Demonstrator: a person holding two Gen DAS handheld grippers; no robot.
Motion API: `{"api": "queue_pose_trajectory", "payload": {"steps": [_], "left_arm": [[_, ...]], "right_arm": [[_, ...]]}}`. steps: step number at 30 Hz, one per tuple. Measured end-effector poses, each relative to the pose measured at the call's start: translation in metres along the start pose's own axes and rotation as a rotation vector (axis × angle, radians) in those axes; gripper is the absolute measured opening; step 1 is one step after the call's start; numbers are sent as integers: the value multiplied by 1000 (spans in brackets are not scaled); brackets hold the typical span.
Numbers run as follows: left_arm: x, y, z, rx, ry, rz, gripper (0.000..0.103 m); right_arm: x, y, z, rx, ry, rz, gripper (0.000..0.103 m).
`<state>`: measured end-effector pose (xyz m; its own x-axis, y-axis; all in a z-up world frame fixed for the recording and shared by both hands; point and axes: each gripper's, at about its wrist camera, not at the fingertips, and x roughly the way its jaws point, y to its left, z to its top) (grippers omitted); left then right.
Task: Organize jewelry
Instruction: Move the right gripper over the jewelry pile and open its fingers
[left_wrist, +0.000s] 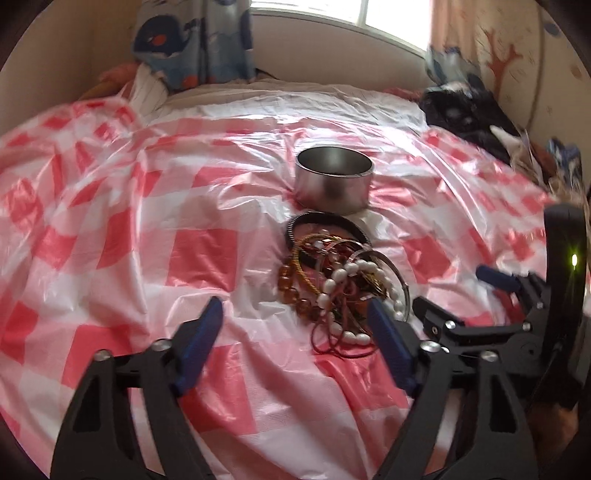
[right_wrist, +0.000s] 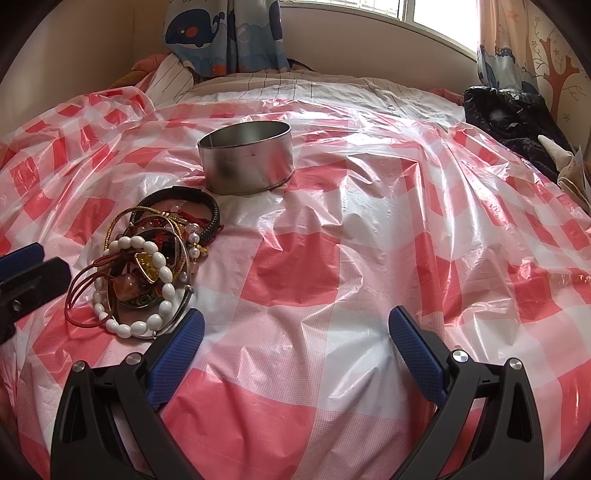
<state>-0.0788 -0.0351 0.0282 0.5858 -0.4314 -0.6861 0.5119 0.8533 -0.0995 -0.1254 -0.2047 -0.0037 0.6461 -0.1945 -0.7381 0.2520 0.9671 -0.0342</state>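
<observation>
Since nothing lies inside the tin (left_wrist: 333, 180) as far as its visible inner wall shows, judged barely begun, if begun at all. Whole heap (left_wrist: 340, 284) lying tangled on the checked sheet (left_wrist: 207, 254), just in front of the tin and apart from it. In the heap: white beads (right_wrist: 147, 284), amber beads (left_wrist: 295, 291), black braided band (right_wrist: 192, 201), thin metal bangle (left_wrist: 395, 273), red cords (right_wrist: 79, 295), all overlapping. Tin floor hidden by the near wall in the right view, so a small piece inside cannot be ruled out.

Left gripper (left_wrist: 293, 339) spread wide, holding nothing, its right pad touching or just over the heap's near edge. Right gripper (right_wrist: 295, 343) likewise spread wide and empty, over bare sheet, with its left pad just beside the white beads.

Left to do, by this reading: everything. Pieces to be teased apart one at a time and dropped in the tin. Likely snag: cords and bangle interlocked, so lifting one strand may drag the rest.
</observation>
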Motion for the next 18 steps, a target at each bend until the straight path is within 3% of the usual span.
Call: {"api": "queue_pose_trajectory", "payload": {"steps": [1,4,9,13,18], "left_arm": [[2,-3,-1,21,9,-16,49],[6,-8,-3,57,27,-35,25],[6,-13,-5,104,50,-52,3],[-2,-17,-2,130,59,-85,2],[-41,6,25,57,-10,-139,2]], "right_arm": [[0,0,0,0,0,0,96],[0,0,0,0,1,0,96],[0,1,-1,0,1,1,96],[1,2,-1,3,2,7,96],[-2,1,-2,14,-17,15,96]]}}
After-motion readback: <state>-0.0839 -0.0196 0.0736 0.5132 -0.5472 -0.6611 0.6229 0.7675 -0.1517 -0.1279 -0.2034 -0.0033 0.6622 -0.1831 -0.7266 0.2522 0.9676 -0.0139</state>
